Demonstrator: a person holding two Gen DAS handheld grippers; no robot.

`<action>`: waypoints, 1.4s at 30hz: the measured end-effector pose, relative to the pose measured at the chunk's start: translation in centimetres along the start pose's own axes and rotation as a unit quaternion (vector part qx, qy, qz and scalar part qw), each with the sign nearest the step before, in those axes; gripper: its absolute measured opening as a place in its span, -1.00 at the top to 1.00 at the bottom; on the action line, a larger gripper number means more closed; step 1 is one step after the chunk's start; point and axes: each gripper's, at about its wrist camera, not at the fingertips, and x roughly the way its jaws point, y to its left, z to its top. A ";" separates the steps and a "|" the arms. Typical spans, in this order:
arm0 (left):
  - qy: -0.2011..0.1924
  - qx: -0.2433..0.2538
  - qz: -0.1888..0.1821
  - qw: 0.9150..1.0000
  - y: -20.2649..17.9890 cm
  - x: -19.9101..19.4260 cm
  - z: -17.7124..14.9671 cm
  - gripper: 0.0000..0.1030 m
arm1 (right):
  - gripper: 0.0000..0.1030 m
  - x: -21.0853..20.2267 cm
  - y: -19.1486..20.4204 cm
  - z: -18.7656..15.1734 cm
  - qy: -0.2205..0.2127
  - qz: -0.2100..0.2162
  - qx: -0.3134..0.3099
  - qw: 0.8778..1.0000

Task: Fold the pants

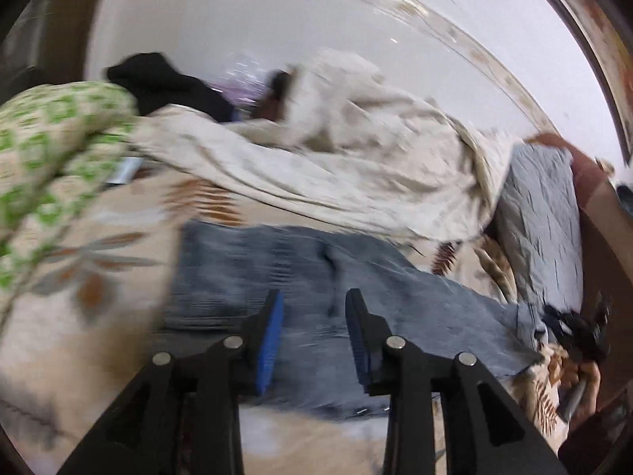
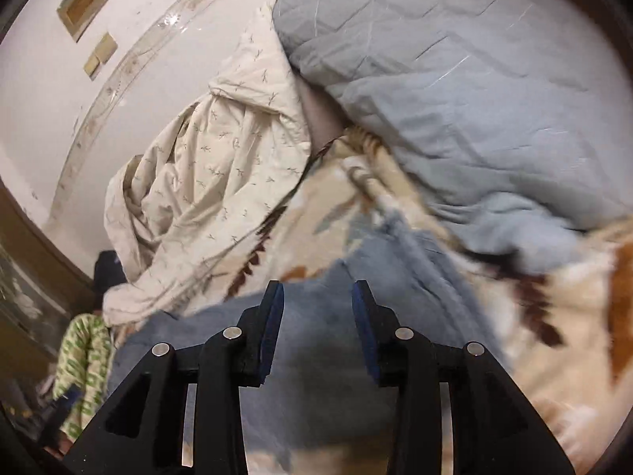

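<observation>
The left gripper is seen with its blue-padded jaws parted and nothing between them; the pants, of blue denim, are spread flat just beyond and beneath the tips, on a leaf-patterned bedspread. The right gripper is likewise held apart and empty above the same denim, which lies under and ahead of its fingers. Behind the pants a crumpled cream sheet is heaped, and a grey-blue quilt is piled to the right. A green-patterned cloth is seen at the left edge.
</observation>
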 end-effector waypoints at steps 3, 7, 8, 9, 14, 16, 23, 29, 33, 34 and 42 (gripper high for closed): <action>0.036 0.020 -0.015 0.999 -1.8 3.6 -1.0 0.31 | 0.32 3.6 -0.7 0.8 0.034 0.022 0.020 0.999; 0.083 0.058 0.002 0.995 -2.1 6.4 -3.0 0.31 | 0.32 6.4 -3.5 1.5 0.051 -0.016 0.052 0.997; 0.094 0.061 0.004 0.994 -1.9 6.7 -3.2 0.31 | 0.37 6.6 -4.2 1.7 0.050 -0.027 0.063 0.996; 0.102 0.066 0.007 0.993 -1.8 6.9 -3.4 0.31 | 0.48 6.7 -5.1 1.9 0.042 -0.029 0.076 0.996; 0.128 0.125 0.033 0.983 -1.8 7.1 -4.9 0.31 | 0.85 6.7 -6.1 2.3 0.049 -0.064 0.068 0.994; 0.123 0.138 0.038 0.982 -2.2 7.1 -5.1 0.30 | 0.78 6.1 -5.4 2.1 0.053 -0.079 0.054 0.994; 0.102 0.118 -0.002 0.988 -2.3 4.4 -4.0 0.31 | 0.45 0.9 2.5 -1.0 0.095 -0.050 -0.063 0.992; 0.083 0.137 -0.042 0.986 -4.7 3.2 -3.8 0.31 | 0.45 0.4 7.5 -5.6 0.141 -0.038 -0.117 0.982; 0.093 0.145 -0.041 0.984 -5.8 4.1 -4.3 0.31 | 0.45 1.7 10.8 -8.7 0.162 -0.040 -0.161 0.973; 0.100 0.146 -0.037 0.983 -5.8 4.5 -4.4 0.31 | 0.45 2.2 11.4 -9.4 0.167 -0.044 -0.170 0.970; 0.166 0.141 -0.025 0.976 -4.4 6.5 -5.7 0.31 | 0.38 4.9 13.0 -13.6 0.239 -0.076 -0.225 0.941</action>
